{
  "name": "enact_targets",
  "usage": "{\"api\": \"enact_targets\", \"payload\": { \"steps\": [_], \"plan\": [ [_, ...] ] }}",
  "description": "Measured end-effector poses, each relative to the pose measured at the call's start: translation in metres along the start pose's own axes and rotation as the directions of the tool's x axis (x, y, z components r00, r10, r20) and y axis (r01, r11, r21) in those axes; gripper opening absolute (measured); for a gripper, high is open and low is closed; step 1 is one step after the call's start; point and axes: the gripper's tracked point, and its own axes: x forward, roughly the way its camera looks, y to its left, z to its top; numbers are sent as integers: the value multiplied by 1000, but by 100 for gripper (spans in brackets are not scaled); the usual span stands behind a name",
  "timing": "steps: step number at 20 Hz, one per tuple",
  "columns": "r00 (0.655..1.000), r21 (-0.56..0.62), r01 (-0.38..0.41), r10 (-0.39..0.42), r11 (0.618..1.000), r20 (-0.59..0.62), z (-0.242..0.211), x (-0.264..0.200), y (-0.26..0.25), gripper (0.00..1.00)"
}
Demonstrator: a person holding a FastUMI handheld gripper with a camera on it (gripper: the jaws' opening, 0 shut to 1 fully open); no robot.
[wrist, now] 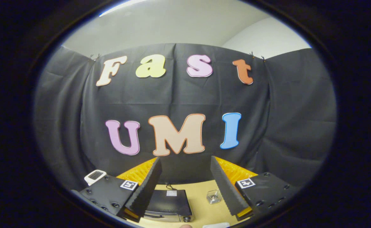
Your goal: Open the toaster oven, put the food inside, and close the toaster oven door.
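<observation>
The black box-shaped toaster oven (169,204) sits low between the spread, empty fingers of the tool (185,199) on the tan counter (201,198); its door can't be judged. Descend squarely before any contact, minding the small clear item (213,196) right.

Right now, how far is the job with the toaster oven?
The tongs are open, hold nothing and hang high above the table. Between the fingers, far below, the toaster oven stands; its door state I cannot tell. A small clear object lies beside it, possibly the food. This fits both a stage before opening and one after closing.
</observation>
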Motion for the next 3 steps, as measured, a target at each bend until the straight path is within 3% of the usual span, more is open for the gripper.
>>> {"api": "enact_targets", "payload": {
  "steps": [3],
  "plan": [
    [999, -2, 13, -13, 1000, 32, 22, 5, -13, 97]
  ]
}}
